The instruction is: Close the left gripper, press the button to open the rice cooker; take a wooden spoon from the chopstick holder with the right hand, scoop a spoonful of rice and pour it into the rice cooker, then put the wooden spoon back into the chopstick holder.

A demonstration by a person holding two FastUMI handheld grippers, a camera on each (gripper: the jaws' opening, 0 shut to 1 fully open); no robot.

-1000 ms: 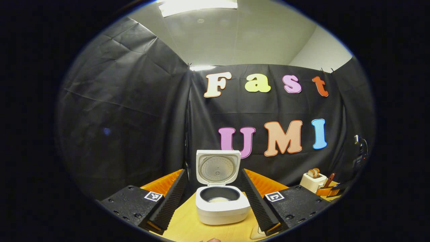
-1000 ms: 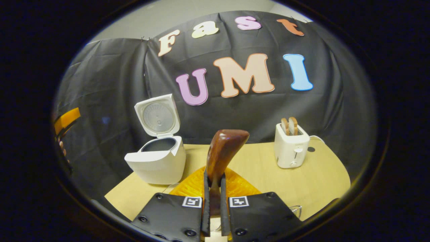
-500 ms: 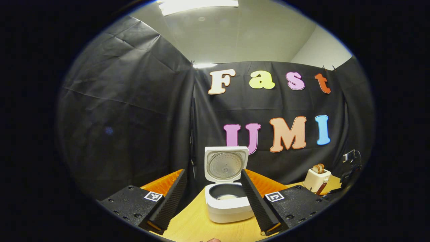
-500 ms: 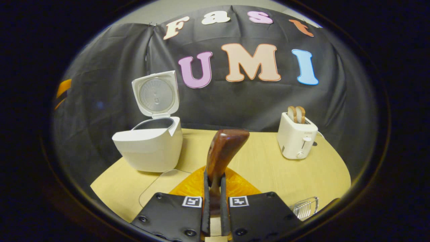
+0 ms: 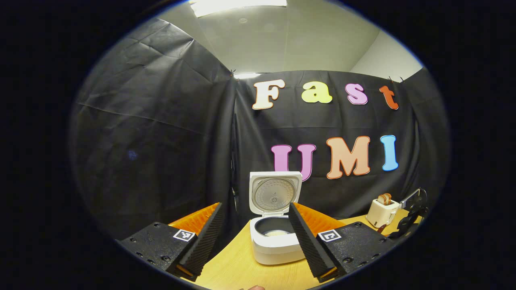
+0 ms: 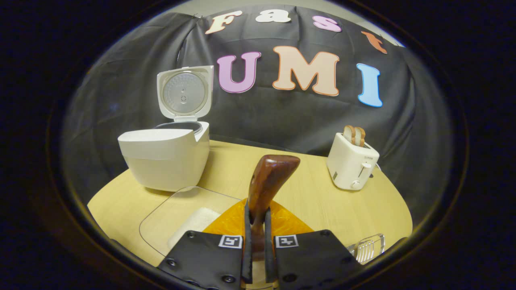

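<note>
The rice cooker (image 6: 169, 157) is standing open at the left of the wooden table (image 6: 306, 201), lid (image 6: 184, 92) upright, a pale layer of rice showing in its pot in the left gripper view. The left gripper (image 5: 254, 233) is hovering in front of it, fingers spread wide and holding nothing. In front of the cooker a clear container (image 6: 177, 219) with white rice is sitting just beside the right gripper (image 6: 256, 249), whose fingers are clamping the handle of the wooden spoon (image 6: 268, 183), bowl pointing up. A toaster (image 6: 351, 165) is standing at the right, the wire chopstick holder (image 6: 367, 247) nearer the edge. Risks appear to be these: the spoon twisting in the narrow grip while digging, or a tilted carry spilling grains before reaching the pot.
</note>
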